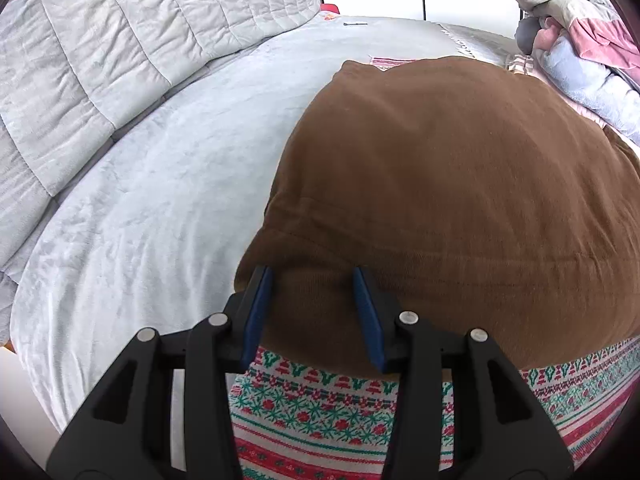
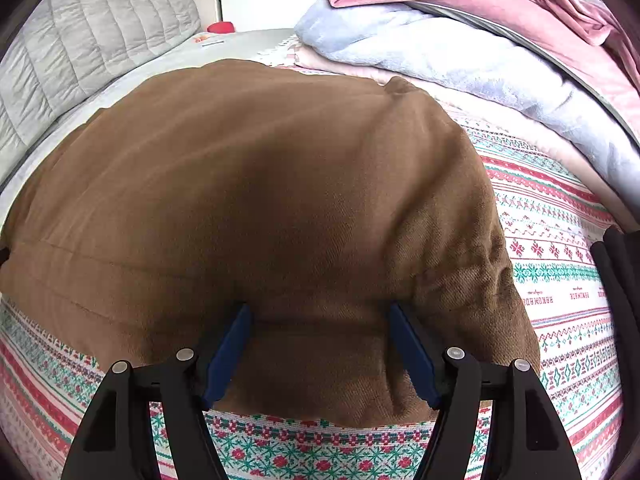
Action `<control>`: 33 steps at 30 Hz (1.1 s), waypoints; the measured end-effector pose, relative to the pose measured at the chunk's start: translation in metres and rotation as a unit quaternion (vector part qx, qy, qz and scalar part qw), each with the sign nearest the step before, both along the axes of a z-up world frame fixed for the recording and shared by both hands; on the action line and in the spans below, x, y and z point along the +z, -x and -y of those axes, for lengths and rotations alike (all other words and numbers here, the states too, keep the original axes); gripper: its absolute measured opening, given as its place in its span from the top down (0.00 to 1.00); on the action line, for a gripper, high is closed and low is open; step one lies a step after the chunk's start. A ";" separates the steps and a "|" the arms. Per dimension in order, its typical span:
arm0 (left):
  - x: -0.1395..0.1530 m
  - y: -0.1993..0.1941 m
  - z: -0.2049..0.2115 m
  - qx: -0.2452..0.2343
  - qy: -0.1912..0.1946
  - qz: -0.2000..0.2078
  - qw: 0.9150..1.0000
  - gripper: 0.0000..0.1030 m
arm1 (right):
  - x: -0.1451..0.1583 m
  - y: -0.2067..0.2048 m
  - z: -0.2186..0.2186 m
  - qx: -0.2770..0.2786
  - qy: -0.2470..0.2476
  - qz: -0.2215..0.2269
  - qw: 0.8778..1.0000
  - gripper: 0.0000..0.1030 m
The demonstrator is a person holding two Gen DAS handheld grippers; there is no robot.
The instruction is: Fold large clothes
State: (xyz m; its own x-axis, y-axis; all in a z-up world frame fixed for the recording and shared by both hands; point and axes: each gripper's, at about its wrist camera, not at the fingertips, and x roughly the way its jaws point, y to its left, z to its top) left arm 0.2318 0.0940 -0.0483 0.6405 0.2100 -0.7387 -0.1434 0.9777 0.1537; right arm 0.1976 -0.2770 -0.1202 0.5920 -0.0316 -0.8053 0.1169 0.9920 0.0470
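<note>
I have the brown garment (image 1: 440,200) lying on the patterned blanket (image 1: 312,420), its near hem toward me, with the grey sofa (image 1: 120,180) off to the left and a heap of pink and blue bedding (image 2: 460,40) behind on the right. My left gripper (image 1: 312,276) stands wide open over the hem near the garment's left corner, holding nothing; the pads straddle the fabric edge, and I cannot tell whether they touch it. My right gripper (image 2: 320,312) is open just as wide over the hem near the right corner, also empty. I judge the step in hand to be pinching both near corners for the next fold. To do it well I would lower both tips until the lower pad slides under the hem only, not the blanket beneath, then close both evenly and lift together so the edge stays straight and the fold lands square.
</note>
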 end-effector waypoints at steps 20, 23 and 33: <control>-0.001 0.007 0.161 -0.146 -0.029 0.000 0.989 0.57 | 0.004 0.005 -0.006 -0.015 0.019 -0.002 1.000 0.27; -0.008 0.000 0.163 -0.130 -0.017 -0.015 0.991 0.58 | 0.004 0.007 -0.005 -0.006 0.021 0.002 1.000 0.27; -0.008 0.001 0.169 -0.134 -0.028 -0.020 0.990 0.67 | 0.010 0.012 -0.008 -0.006 0.044 0.009 0.999 0.23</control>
